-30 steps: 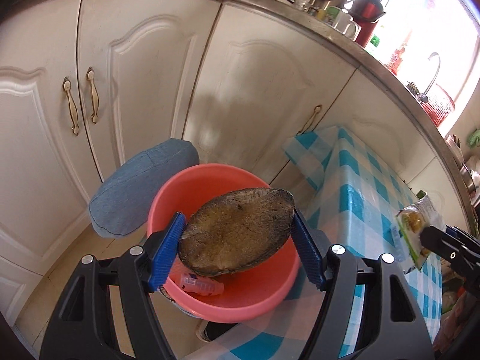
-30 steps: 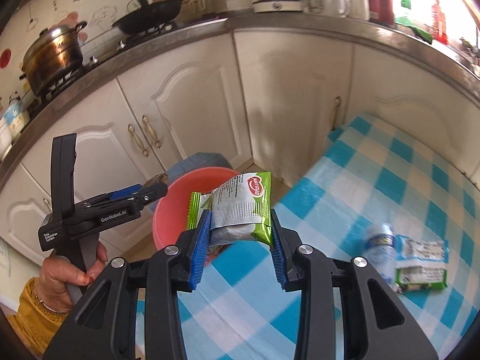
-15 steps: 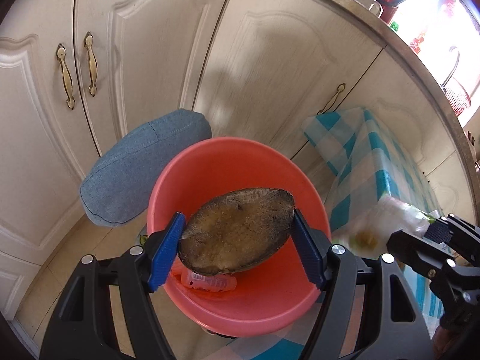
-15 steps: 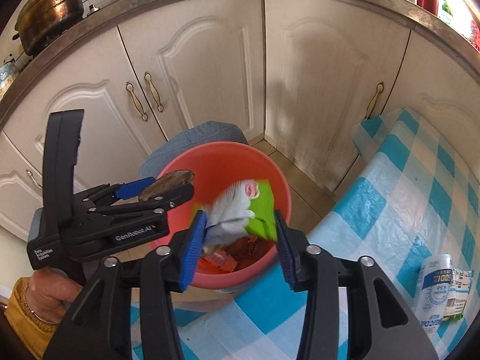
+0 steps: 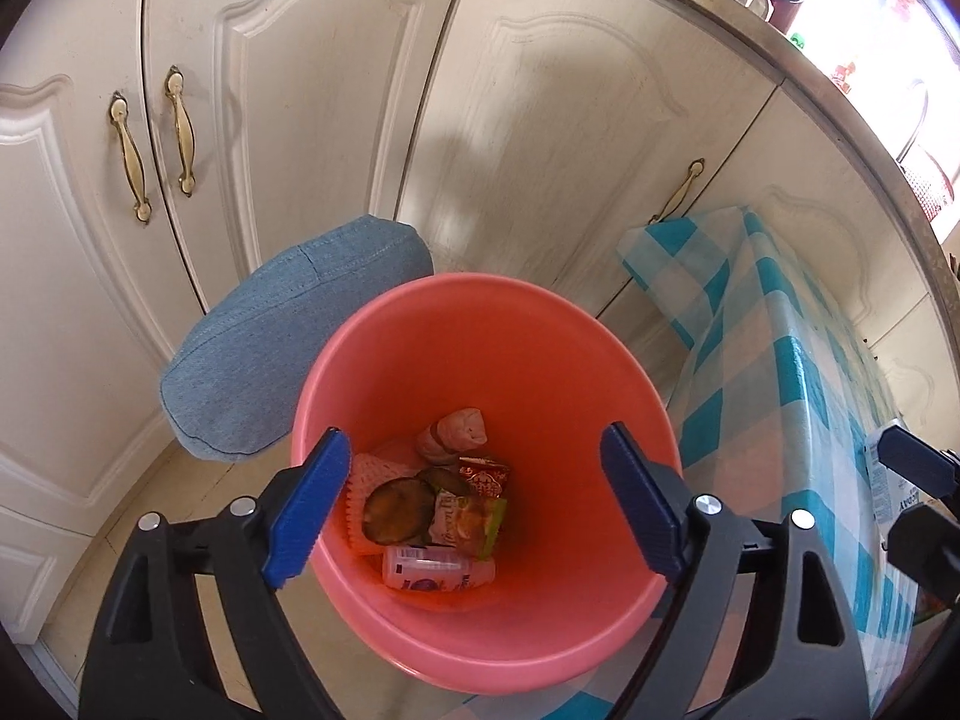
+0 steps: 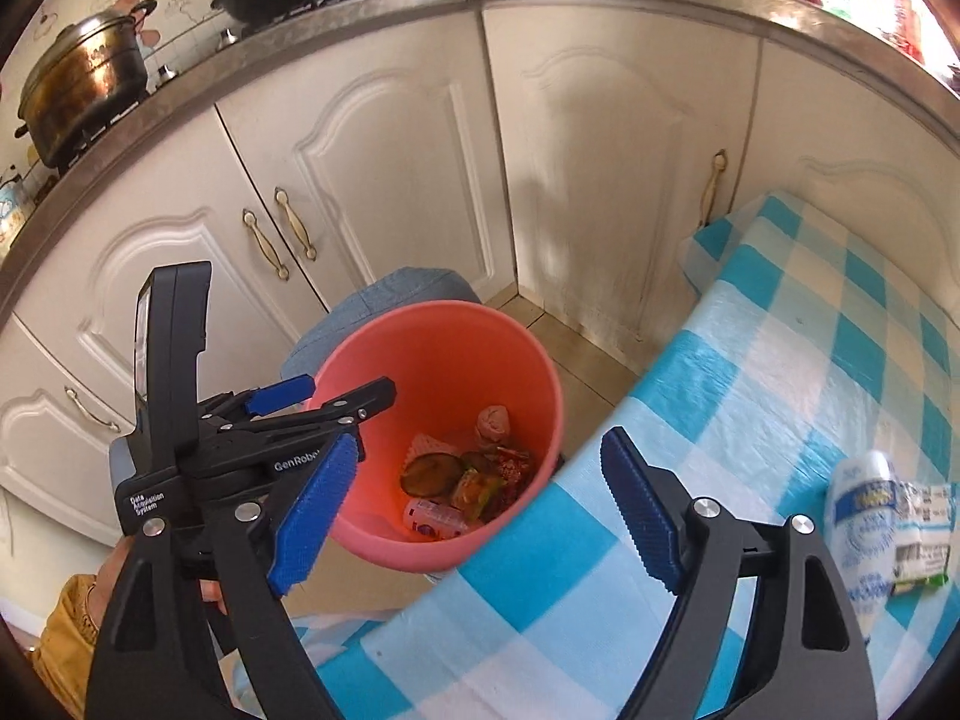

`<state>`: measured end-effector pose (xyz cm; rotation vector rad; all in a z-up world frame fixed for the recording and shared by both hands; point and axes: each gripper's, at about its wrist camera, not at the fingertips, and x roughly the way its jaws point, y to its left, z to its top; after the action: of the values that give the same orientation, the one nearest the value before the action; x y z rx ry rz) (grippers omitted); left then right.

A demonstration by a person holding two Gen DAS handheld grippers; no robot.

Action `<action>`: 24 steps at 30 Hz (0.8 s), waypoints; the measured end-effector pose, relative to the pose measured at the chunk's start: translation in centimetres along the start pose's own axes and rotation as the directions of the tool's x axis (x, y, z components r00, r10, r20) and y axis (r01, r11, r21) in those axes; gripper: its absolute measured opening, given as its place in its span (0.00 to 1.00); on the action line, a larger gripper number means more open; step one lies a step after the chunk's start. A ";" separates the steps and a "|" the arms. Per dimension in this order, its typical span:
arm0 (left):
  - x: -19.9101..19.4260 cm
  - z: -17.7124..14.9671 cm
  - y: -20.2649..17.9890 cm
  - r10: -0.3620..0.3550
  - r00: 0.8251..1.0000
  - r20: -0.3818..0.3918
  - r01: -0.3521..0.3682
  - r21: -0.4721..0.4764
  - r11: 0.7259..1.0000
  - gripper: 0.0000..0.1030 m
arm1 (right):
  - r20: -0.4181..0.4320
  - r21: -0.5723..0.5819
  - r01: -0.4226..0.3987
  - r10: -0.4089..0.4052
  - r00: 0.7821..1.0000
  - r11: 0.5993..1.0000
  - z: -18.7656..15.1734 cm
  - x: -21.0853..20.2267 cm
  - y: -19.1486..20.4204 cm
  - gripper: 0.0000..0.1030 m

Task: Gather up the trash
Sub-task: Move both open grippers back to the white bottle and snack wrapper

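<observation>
A pink bucket (image 5: 468, 336) stands on the floor beside the table; it also shows in the right wrist view (image 6: 444, 330). In it lie a brown shell-like peel (image 5: 396, 507), a green snack wrapper (image 5: 471, 522), a small pink bottle (image 5: 438, 573) and other scraps. My left gripper (image 5: 474, 504) is open and empty right above the bucket. My right gripper (image 6: 474, 510) is open and empty above the table edge, beside the bucket. A plastic bottle (image 6: 864, 510) and a wrapper (image 6: 924, 540) lie on the table at the right.
The table has a blue-and-white checked cloth (image 6: 780, 372). A denim cushion (image 5: 282, 360) sits behind the bucket against white cabinet doors (image 5: 288, 120). Pots and a wok stand on the counter (image 6: 90, 84).
The left gripper opened and the brown peel fell into the bucket. The right gripper opened and the green wrapper fell into the bucket too.
</observation>
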<state>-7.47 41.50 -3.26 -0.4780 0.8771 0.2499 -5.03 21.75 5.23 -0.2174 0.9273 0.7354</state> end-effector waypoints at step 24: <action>-5.3 -1.8 -6.0 -0.055 0.999 0.001 0.054 0.107 0.993 0.86 | 0.134 0.174 0.050 -0.074 0.988 0.984 -7.7 -9.0 -5.5 0.86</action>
<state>-9.56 35.31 1.67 -0.4012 0.8674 0.1533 -9.84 9.75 6.97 -0.0432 0.8407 0.6027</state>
